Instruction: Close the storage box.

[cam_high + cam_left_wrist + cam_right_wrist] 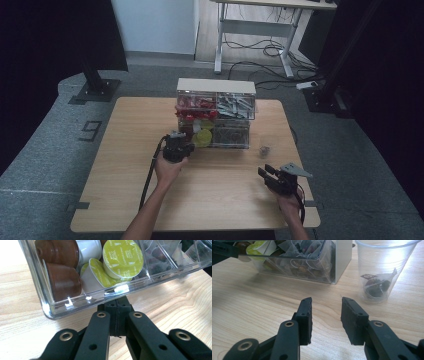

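A clear drawer organizer (pixel 216 112) stands at the back middle of the wooden table (pixel 125 165). Its lower left drawer (pixel 75 301) holds green-lidded capsules (pixel 123 257) and brown capsules (pixel 63 281). My left gripper (pixel 176 137) is shut, and in the left gripper view its joined tips (pixel 117 305) sit right at the drawer's front bottom edge. My right gripper (pixel 263 171) hovers open near the table's right front, with nothing between its pads (pixel 325 305). Beyond it stands a clear plastic cup (pixel 384 267) with a dark tea bag (pixel 377 285) inside.
The organizer's other drawers hold red items (pixel 196 106), grey packets (pixel 235 106) and tea bags (pixel 299 262). The cup (pixel 264 150) stands right of the organizer's front. Bare tabletop lies between the two grippers. A desk with cables (pixel 260 30) stands on the floor behind.
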A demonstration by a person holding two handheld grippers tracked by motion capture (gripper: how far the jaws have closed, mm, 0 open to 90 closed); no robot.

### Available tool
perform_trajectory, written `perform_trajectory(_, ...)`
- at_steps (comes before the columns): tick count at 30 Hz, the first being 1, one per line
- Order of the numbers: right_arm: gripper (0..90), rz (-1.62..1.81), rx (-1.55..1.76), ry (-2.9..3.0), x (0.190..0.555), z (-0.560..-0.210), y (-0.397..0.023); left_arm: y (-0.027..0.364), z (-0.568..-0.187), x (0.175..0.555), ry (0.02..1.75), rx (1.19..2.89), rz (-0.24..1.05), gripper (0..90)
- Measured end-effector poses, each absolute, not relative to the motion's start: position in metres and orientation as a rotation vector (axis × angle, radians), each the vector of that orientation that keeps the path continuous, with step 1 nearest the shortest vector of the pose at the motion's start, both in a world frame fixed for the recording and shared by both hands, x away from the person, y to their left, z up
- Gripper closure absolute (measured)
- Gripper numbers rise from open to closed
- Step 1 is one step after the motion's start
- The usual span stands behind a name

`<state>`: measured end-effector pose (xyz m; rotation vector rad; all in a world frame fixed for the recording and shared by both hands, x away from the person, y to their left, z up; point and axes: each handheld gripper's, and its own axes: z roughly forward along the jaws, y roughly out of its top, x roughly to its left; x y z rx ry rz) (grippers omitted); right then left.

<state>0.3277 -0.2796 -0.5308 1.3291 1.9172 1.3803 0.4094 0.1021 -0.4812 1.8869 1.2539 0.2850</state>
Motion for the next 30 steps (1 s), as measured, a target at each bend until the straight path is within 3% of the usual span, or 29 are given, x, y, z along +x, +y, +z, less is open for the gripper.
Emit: perform_trajectory(30,60.5,1.367,1.333,1.921,0.328,-0.532,-0.28,0.095,-0.494,0.406,1.254,1.898,0.251,90.0)
